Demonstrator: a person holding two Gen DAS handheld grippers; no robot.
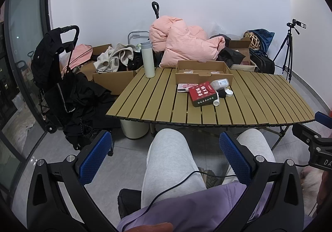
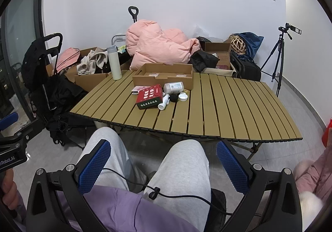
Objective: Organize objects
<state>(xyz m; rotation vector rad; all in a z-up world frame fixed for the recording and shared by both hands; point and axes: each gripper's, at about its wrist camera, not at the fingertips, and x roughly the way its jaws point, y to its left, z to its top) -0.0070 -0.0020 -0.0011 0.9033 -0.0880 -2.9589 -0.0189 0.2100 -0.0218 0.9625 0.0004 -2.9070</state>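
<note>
Both grippers sit wide open and hold nothing: from my seat I see the left gripper hanging over the person's grey-trousered knees, its blue pads spread to either side of one leg, and the right gripper doing the same, angled down toward the lap. Neither is near the slatted folding table.

On that table the things to sort lie in a small cluster toward the far side. I can make out a red and green box lying flat, a small white tube touching its right edge, a black lump just beside that (what it is I cannot tell), a white cap, and a clear plastic bottle on its side. A flat pink packet pokes out behind the red box. An open cardboard tray stands right behind the cluster, and a tall white flask stands upright at the table's far left corner.
</note>
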